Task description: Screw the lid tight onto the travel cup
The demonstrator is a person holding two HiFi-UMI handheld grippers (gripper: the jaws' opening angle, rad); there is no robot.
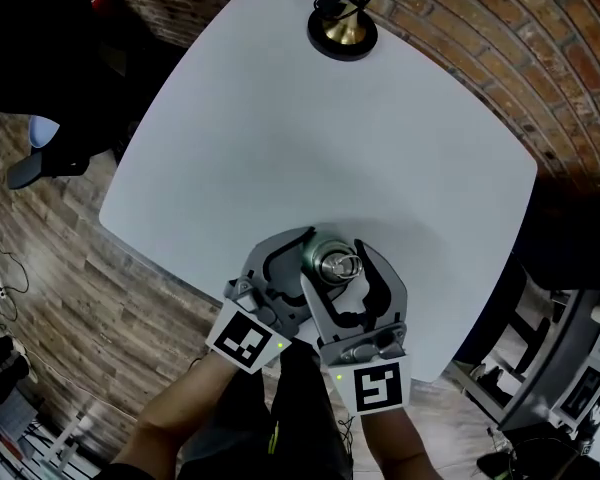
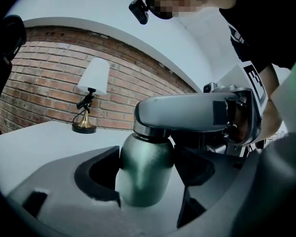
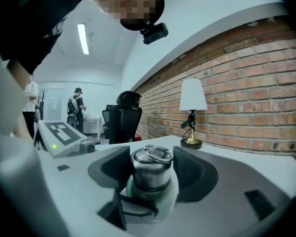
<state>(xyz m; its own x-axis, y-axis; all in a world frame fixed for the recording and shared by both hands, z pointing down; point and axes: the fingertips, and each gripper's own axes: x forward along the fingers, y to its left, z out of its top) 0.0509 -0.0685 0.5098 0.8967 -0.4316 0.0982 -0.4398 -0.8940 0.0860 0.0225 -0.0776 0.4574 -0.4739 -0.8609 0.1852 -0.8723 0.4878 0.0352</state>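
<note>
The dark green travel cup (image 2: 144, 169) stands upright on the white table (image 1: 280, 118) near its front edge. Its steel lid (image 3: 151, 165), with a ring on top, sits on the cup's neck (image 1: 337, 264). My left gripper (image 2: 145, 179) reaches in from the left, its jaws set wide and pressed on the cup's body (image 1: 313, 255). Higher up, my right gripper (image 3: 150, 174) is shut on the lid, one jaw on each side (image 1: 342, 268). In the left gripper view a grey finger (image 2: 187, 111) of the right gripper covers the lid.
A brass lamp (image 1: 342, 28) with a white shade stands at the table's far edge by the brick wall (image 3: 246, 73). Wood floor lies to the left (image 1: 70, 268). A black office chair (image 3: 123, 115) and people stand in the background.
</note>
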